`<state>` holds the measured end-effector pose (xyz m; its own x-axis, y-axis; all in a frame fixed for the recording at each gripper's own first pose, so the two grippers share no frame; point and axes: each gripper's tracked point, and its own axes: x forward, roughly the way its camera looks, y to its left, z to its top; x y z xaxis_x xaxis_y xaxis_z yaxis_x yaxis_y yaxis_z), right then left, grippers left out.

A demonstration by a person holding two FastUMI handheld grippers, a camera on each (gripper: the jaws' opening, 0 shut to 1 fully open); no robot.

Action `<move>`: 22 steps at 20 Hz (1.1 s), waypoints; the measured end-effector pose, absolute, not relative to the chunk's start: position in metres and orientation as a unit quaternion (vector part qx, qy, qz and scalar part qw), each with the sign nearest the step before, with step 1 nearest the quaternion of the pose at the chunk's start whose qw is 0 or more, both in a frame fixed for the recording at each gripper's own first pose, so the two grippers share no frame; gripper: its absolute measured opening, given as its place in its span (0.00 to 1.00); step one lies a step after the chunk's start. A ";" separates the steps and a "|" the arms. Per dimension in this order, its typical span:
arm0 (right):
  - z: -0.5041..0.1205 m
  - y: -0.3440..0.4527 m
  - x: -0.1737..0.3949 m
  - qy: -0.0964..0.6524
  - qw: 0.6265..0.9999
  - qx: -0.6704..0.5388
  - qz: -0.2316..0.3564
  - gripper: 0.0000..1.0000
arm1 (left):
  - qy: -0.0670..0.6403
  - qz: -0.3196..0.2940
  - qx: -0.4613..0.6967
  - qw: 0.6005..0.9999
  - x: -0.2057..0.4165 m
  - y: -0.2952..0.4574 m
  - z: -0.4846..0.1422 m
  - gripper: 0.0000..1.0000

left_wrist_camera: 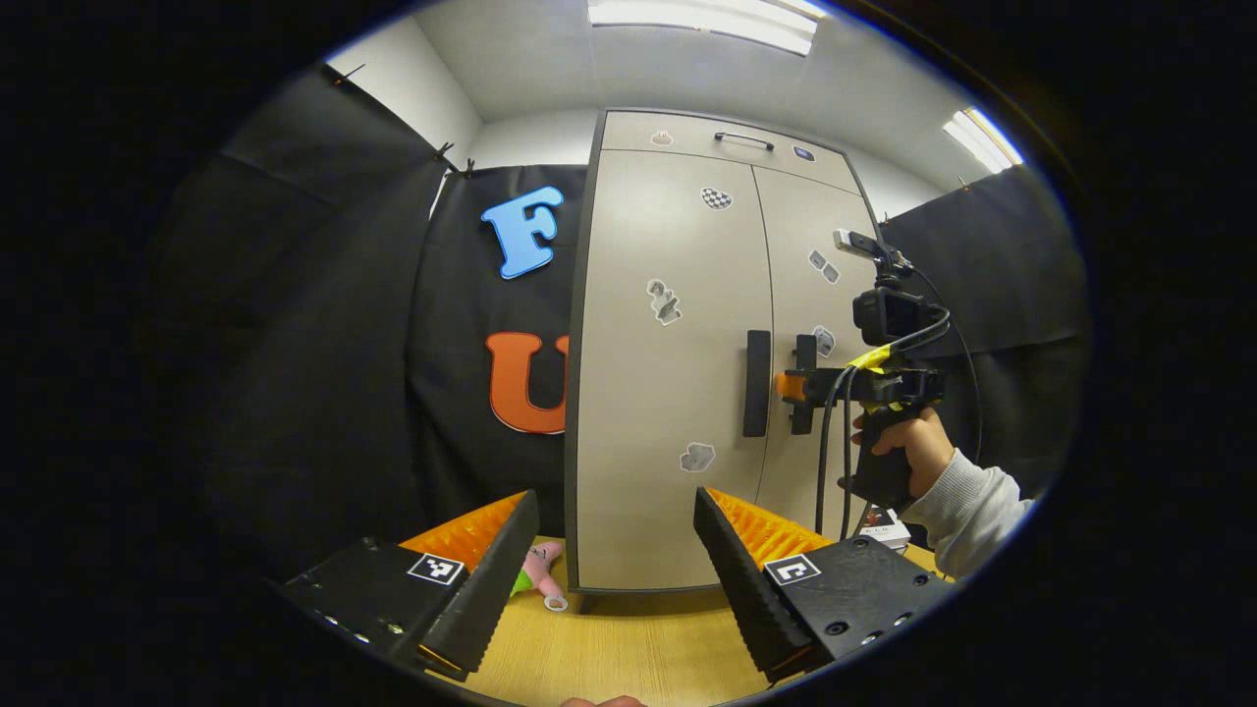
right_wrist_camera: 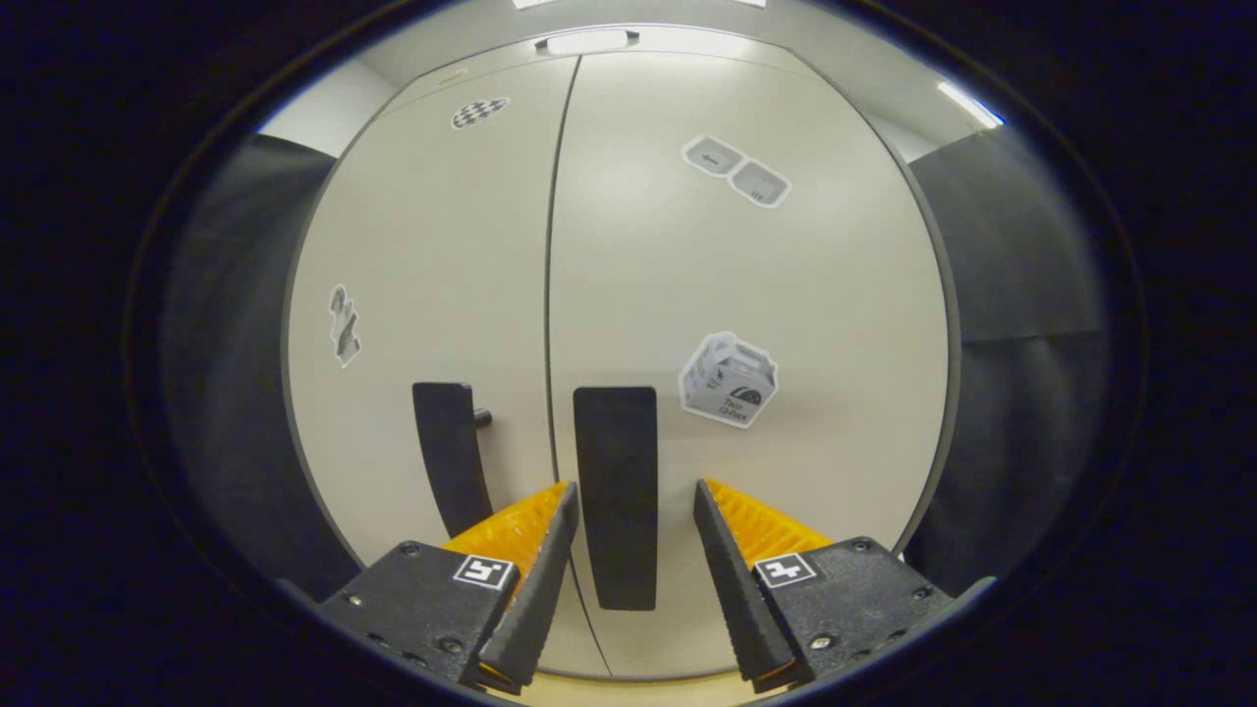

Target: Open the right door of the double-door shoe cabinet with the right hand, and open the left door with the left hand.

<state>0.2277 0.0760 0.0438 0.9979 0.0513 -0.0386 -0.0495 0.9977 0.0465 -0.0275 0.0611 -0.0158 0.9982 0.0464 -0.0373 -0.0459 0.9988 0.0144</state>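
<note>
both doors of the shoe cabinet (left_wrist_camera: 678, 363) shut.
right tool (right_wrist_camera: 628, 535) open, fingers straddling the right door handle (right_wrist_camera: 616, 491) without touching; left tool (left_wrist_camera: 614, 550) open, empty, well back over the desk (left_wrist_camera: 628, 658).

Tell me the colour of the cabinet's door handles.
Black, both handles; clearest in the right gripper view.

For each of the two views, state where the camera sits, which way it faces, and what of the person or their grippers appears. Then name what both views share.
Left gripper view: rides the left gripper, back from the cabinet, facing its doors; a hand holds the right gripper at the right door handle.
Right gripper view: rides the right gripper, close to the doors, fingers open either side of the right door handle.
Shared: both handles, including the left door handle, and door stickers.
</note>
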 end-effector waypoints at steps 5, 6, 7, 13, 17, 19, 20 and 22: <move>0.041 0.075 0.229 0.024 0.999 0.013 0.018 0.74 | 0.019 0.021 0.002 1.000 -0.027 0.062 -0.016 0.95; 0.042 0.075 0.229 0.024 0.999 0.013 0.018 0.72 | 0.019 0.021 0.003 1.000 -0.026 0.062 -0.016 0.95; 0.041 0.075 0.229 0.025 0.999 0.012 0.017 0.74 | 0.019 0.021 0.003 1.000 -0.027 0.062 -0.016 0.95; 0.037 0.079 0.229 0.029 0.999 0.032 0.032 0.52 | 0.020 0.024 0.003 1.000 -0.028 0.067 -0.016 0.95; 0.036 0.080 0.228 0.035 0.999 0.014 0.031 0.27 | 0.017 0.026 0.006 0.999 -0.032 0.066 -0.015 0.95; 0.036 0.080 0.227 0.032 0.999 0.021 0.034 0.26 | 0.019 0.027 0.007 0.999 -0.032 0.067 -0.015 0.95; 0.037 0.080 0.227 0.032 0.999 0.023 0.035 0.26 | 0.021 0.026 0.007 0.999 -0.032 0.067 -0.017 0.95; 0.036 0.080 0.227 0.034 0.999 0.020 0.036 0.24 | 0.022 0.026 0.009 0.999 -0.032 0.068 -0.018 0.95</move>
